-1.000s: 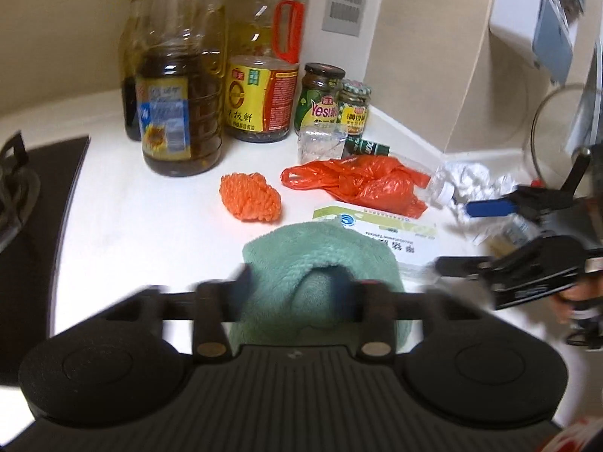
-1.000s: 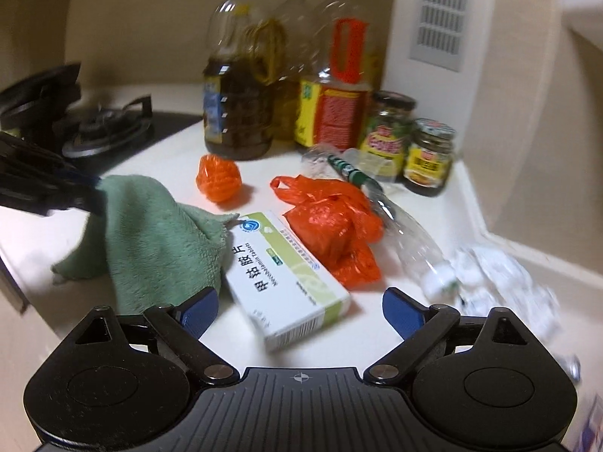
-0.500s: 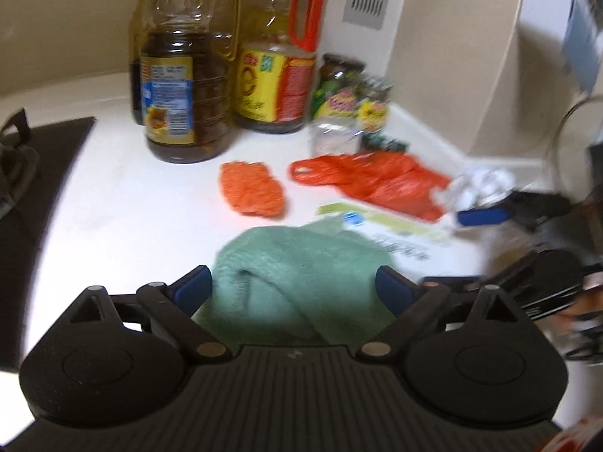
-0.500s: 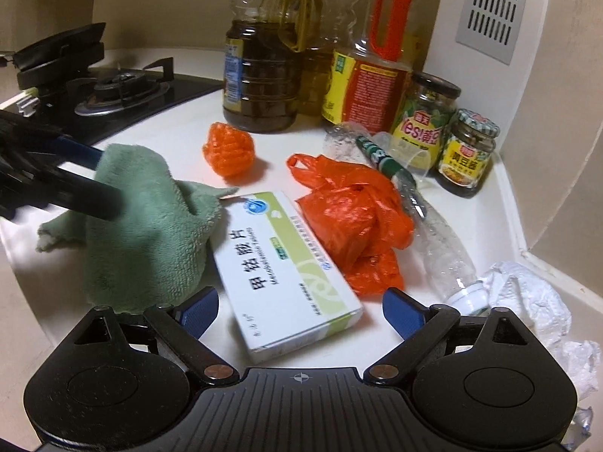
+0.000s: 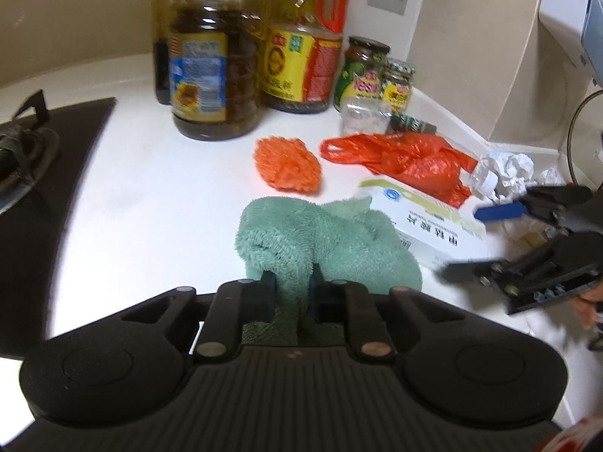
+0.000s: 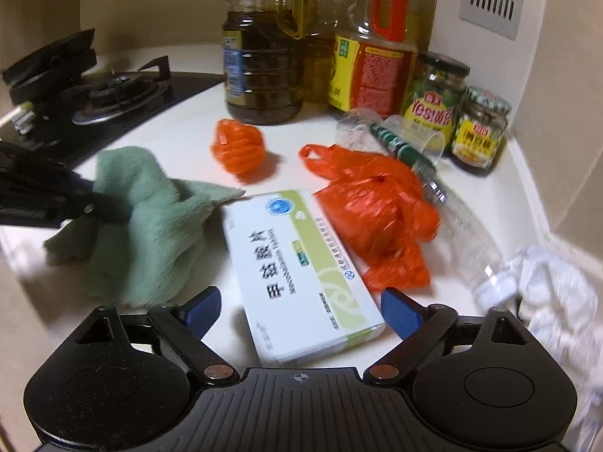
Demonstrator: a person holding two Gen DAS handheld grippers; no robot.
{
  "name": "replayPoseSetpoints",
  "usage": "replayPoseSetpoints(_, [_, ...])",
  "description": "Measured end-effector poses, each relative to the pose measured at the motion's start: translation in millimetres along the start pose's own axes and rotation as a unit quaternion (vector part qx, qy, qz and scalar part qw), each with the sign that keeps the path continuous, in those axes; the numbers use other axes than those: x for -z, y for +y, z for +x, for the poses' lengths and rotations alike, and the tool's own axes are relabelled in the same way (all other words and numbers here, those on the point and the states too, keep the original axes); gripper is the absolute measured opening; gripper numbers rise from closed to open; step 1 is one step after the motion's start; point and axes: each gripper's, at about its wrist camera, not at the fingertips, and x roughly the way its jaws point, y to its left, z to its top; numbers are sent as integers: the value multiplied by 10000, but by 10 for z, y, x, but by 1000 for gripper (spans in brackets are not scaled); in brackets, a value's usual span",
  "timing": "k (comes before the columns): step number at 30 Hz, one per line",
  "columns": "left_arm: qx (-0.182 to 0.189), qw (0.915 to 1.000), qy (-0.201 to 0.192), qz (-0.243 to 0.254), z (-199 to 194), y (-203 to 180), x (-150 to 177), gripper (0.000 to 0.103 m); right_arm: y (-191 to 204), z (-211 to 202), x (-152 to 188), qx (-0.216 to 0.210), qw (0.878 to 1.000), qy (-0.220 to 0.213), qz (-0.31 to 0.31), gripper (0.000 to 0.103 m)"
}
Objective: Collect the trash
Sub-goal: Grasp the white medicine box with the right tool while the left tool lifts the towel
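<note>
Left gripper: jaws have just been closing and now pinch a raised fold of the green cloth; the fabric fills the narrow gap between the 2 dark pads.
Right gripper: jaws spread wide, blue pads on either side of the near end of the white medicine box, not pressing it.
Green cloth: bunched on the white counter, its right edge touching the medicine box; in the right wrist view the left gripper's black fingers bite into it from the left.
Medicine box: lies flat, white with a green band and printed characters, between the cloth and the orange plastic bag.
Orange plastic bag: crumpled, its handle loop pointing toward the bottles, partly resting against the far edge of the box.
Orange mesh ball: alone on the counter, near the big oil bottle.
Clear plastic bottle: on its side just right of the bag, white cap toward the crumpled white paper.
Back row: 3 large oil bottles and 2 glass jars against the wall.
Gas hob: black, at the left end of the counter, well apart from the trash.
Person: a bit of hand shows at the right edge of the left wrist view, behind the right gripper.
</note>
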Motion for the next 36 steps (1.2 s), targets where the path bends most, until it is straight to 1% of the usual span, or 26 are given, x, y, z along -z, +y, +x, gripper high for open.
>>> replayPoseSetpoints(3, [7,9999,-17,-134,-50,119,17,14,147,-52,24,-250,9996,103,-125,90])
replayPoseSetpoints(4, [14,9999,-19,-159,-56,149,23,14,190,-48,18,-258,9994,101,-219,90])
replayPoseSetpoints(6, [36,9998,-16,-195,-69,191,36,14,214,0,-29,-122,9995,52,-286,90])
replayPoseSetpoints(10, [38,9998,-28,-169,-102,202,47,14,139,167,-205,53,9999,-64,125,90])
replayPoseSetpoints(12, [16,9999,-19,-130,-100,201,47,15,121,265,-276,116,9996,-42,245,90])
replayPoseSetpoints(15, [-18,10000,8,-36,-89,193,49,19,123,389,-340,214,9993,25,311,89])
replayPoseSetpoints(16, [-37,10000,4,-4,-87,192,51,23,128,430,-353,224,9992,77,318,86])
replayPoseSetpoints(17, [-65,10000,5,25,-79,189,50,35,140,456,-354,241,9992,124,305,77])
replayPoseSetpoints(18, [-103,9999,-1,53,-72,188,46,40,155,469,-352,263,9991,160,288,72])
replayPoseSetpoints(19, [-124,9999,-19,66,-68,191,41,45,175,465,-347,273,9992,158,265,71])
replayPoseSetpoints(23, [-67,9999,47,108,-12,203,31,46,309,331,-294,239,9996,32,175,70])
replayPoseSetpoints(24, [-52,9999,61,152,2,197,33,46,343,277,-280,224,9996,-28,177,70])
replayPoseSetpoints(25, [-30,9998,96,193,16,191,39,41,371,219,-266,208,9995,-94,210,70])
replayPoseSetpoints(26, [9,9997,101,223,14,185,48,27,395,154,-253,204,9993,-174,265,70])
replayPoseSetpoints(28, [58,9997,48,236,-29,168,62,17,434,13,-227,230,9985,-342,364,70])
replayPoseSetpoints(31, [129,9997,-65,208,-145,150,79,13,473,-197,-180,297,9962,-583,583,70])
replayPoseSetpoints(36, [279,9990,-242,254,-418,104,104,12,527,-512,-40,485,9903,-876,964,70])
